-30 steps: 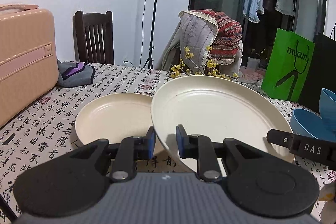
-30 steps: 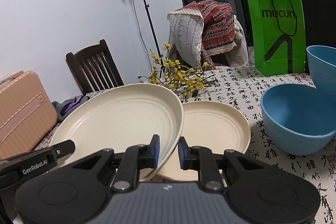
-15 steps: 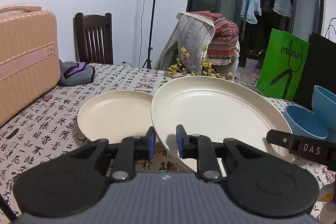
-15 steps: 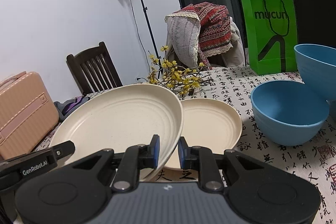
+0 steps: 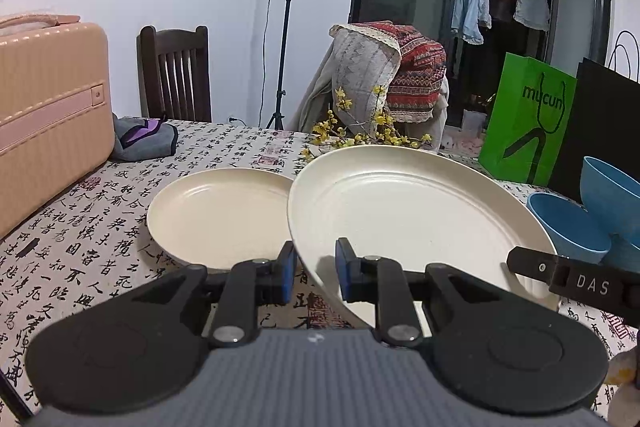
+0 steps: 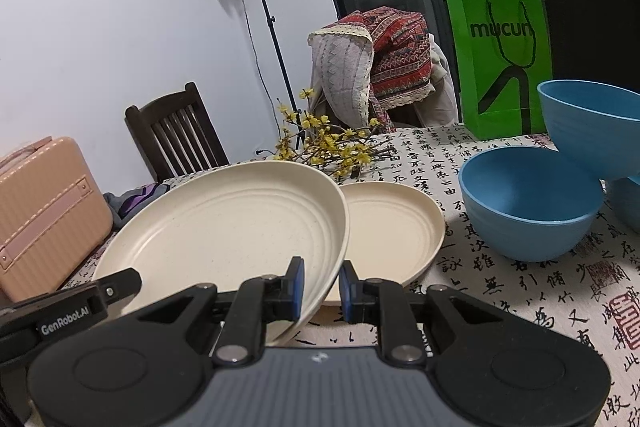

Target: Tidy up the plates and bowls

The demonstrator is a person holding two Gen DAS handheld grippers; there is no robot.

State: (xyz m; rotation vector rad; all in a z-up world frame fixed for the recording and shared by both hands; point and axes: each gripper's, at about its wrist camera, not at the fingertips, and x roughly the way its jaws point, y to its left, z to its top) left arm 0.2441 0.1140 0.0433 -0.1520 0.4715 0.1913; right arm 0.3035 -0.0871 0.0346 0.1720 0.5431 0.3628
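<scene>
Worktop has a calligraphy-print cloth. Clutter: suitcase at the left edge, grey pouch just beside it, yellow flower sprig at the back, green bag and a black bag at the back right. Chair and light stand sit behind the worktop.

Held plate is off the worktop, tilted, carried from both sides. Left gripper has its jaws clamped on the plate's left rim; right gripper has its jaws clamped on the opposite rim. Both point forward and slightly down. Each gripper's fingertip shows in the other's view, at the plate's far edge.

Second plate lies flat on the worktop, partly under the held plate's left edge; gap or contact between them: cannot tell.

Right side is tight: blue bowl sits on the worktop near the second plate, with a raised bowl tilted against it on its right. A third blue piece is cut off at the frame edge.

Open cloth lies in front of the bowls and left of the second plate, up to the suitcase.
</scene>
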